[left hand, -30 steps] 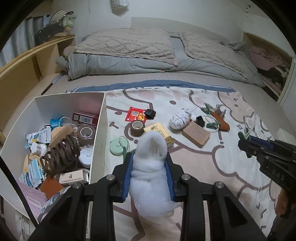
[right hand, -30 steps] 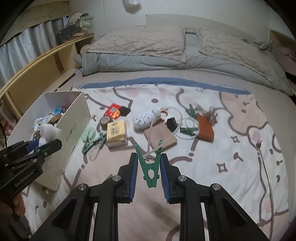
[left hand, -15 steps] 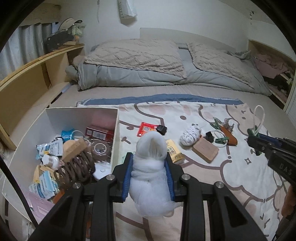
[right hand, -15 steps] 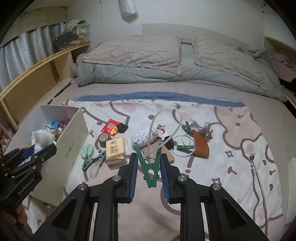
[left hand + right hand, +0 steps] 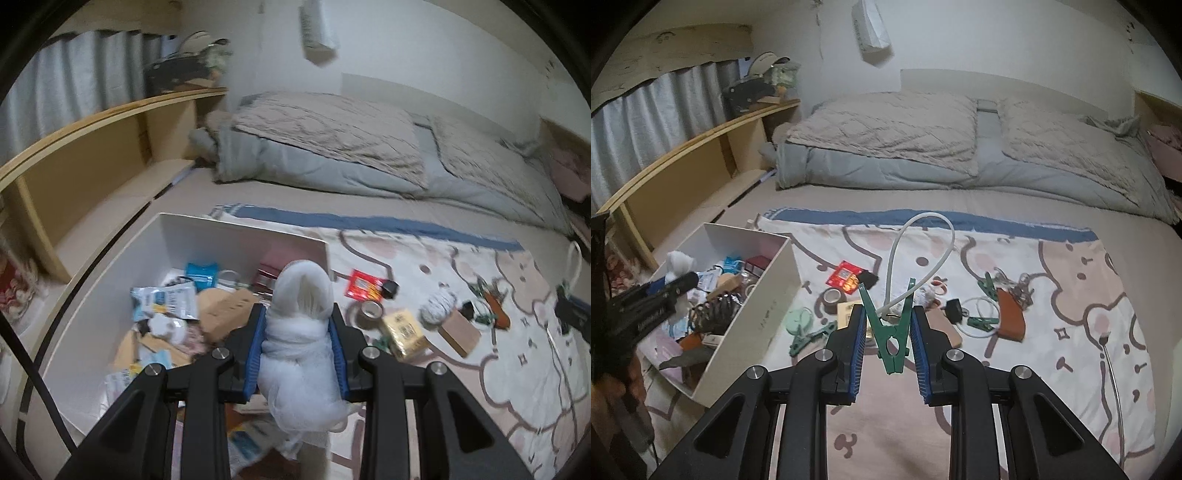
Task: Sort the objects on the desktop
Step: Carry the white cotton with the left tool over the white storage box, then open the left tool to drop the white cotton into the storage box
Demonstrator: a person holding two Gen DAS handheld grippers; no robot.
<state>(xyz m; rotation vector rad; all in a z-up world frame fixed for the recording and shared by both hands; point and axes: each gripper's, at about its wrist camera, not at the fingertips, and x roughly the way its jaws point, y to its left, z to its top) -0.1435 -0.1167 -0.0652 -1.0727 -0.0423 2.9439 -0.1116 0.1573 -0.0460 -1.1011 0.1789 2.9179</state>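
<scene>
My left gripper is shut on a white gauze bundle and hangs over the right part of the white storage box, which holds several small packets. From the right wrist view, the same left gripper shows above that box with the white bundle. Between the blue pads of my right gripper, which is shut, a green clothes peg hangs above the patterned blanket; a white cord loop is clipped in the peg.
On the blanket lie a tape roll, a yellow box, a red packet, a brown leather case, more green pegs and a wooden block. A folded duvet fills the back; a wooden shelf runs along the left.
My left gripper has carried the white bundle leftward and up, from over the blanket to over the box. The right gripper has risen with the peg and cord.
</scene>
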